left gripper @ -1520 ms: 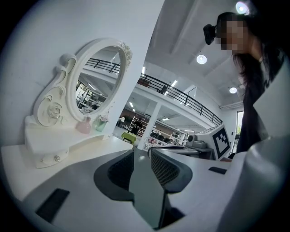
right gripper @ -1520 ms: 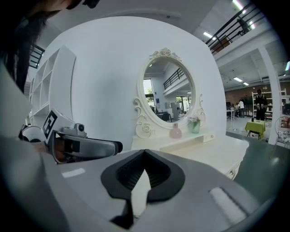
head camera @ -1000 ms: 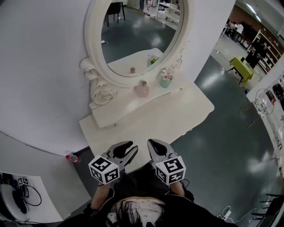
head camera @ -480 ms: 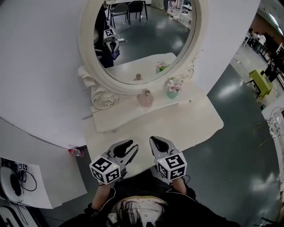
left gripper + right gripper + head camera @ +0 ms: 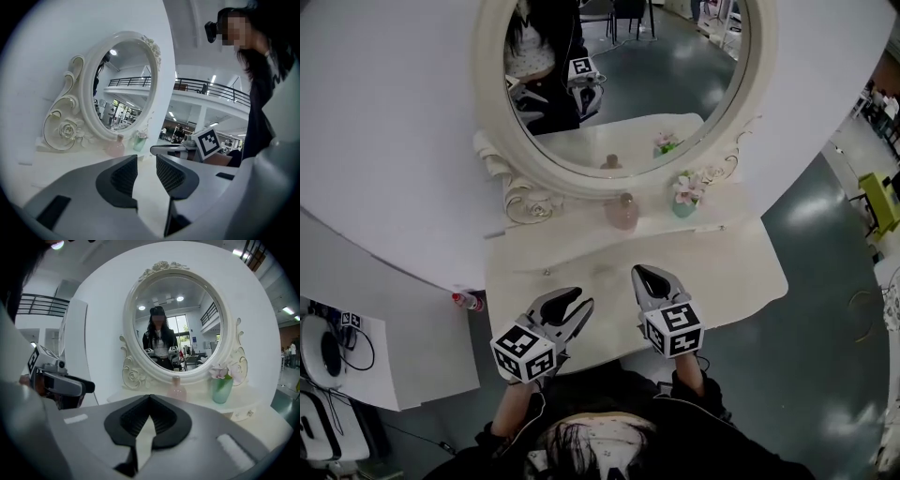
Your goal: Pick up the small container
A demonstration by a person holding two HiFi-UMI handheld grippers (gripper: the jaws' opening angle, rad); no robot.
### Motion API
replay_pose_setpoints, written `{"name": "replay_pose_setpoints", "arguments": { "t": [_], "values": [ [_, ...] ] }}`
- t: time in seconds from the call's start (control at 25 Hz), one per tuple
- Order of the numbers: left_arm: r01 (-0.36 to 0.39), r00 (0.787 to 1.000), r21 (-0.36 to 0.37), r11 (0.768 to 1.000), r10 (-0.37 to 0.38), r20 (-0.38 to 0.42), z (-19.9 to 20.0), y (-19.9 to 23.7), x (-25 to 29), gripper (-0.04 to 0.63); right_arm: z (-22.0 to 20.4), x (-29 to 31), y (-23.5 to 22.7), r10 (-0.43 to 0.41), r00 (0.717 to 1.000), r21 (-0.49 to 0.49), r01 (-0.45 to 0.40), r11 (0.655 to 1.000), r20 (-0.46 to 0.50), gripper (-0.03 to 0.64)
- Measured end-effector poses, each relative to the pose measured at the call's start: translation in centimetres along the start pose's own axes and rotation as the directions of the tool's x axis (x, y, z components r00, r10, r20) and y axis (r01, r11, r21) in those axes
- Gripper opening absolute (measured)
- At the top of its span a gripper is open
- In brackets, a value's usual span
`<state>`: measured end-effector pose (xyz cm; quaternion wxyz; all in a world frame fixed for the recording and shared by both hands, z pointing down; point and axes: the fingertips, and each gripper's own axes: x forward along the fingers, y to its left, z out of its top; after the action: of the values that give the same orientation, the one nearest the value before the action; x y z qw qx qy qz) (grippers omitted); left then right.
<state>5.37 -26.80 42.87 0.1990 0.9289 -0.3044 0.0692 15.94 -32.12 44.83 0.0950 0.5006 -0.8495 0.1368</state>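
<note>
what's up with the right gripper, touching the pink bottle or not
Apart. The head view shows bare white tabletop between the right gripper and the pink bottle, which stands further back.

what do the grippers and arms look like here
The left gripper and right gripper are the same: curved grey shells, black ribbed pads, and a white cube with black square markers at the rear. The person wears black sleeves.
</note>
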Motion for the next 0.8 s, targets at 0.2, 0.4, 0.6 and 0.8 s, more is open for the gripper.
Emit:
{"name": "replay_pose_setpoints", "arguments": {
  "t": [0.2,0.4,0.6,0.8],
  "values": [
    [-0.027,1.0,-0.004,1.0,0.027,-0.007,0.0,0.4,0.3,0.118,0.6,2.7,-2.7,0.006,1.0,-0.035,-0.006,0.999,0.008,0.009],
    [-0.033,0.999,-0.006,0.999,0.033,-0.017,0.0,0.5,0.5,0.118,0.2,5.8,-5.1,0.001,1.0,-0.078,-0.003,0.997,-0.027,0.017],
    [-0.039,0.999,-0.022,0.999,0.038,-0.032,-0.4,1.2,0.4,0.118,0.5,8.5,-6.6,-0.009,0.999,-0.095,0.005,0.995,-0.041,0.049],
    [-0.042,0.998,-0.036,0.998,0.04,-0.041,-0.4,2.3,0.6,0.118,0.9,10.9,-8.2,-0.028,0.998,-0.098,0.022,0.995,-0.065,0.104]
  ]
}}
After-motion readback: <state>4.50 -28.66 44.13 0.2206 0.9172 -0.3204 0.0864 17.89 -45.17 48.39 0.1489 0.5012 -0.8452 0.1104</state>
